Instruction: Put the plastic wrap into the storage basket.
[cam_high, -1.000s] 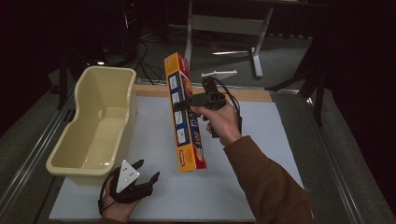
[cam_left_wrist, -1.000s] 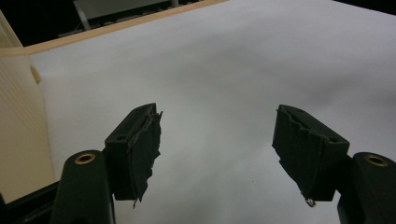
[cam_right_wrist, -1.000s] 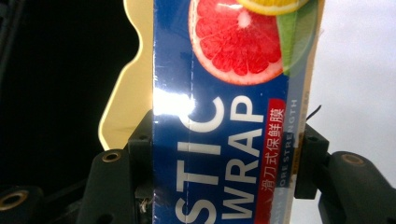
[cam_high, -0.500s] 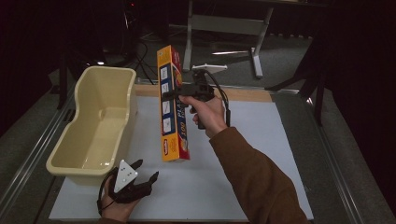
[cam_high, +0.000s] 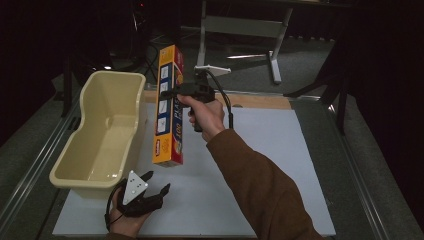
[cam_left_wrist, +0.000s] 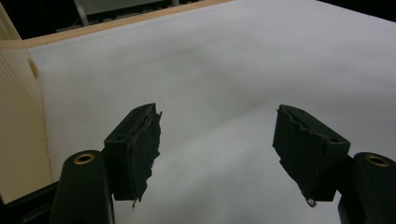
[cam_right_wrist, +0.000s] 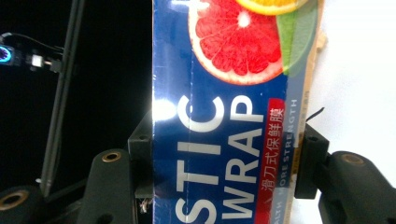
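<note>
Holding one plastic wrap box (cam_high: 169, 105) upright above the table, just right of one cream tub (cam_high: 102, 135).

Pinching the box mid-length between the jaws of the right gripper (cam_high: 176, 93), pads pressing both long sides; right forearm reaching in from the near right corner. Resting the left gripper (cam_high: 156, 187) low at the near edge by the tub's near end, jaws spread with nothing between. Occupying the left edge with the tub; leaving the white sheet (cam_high: 280, 165) toward the right edge open for moving.
</note>
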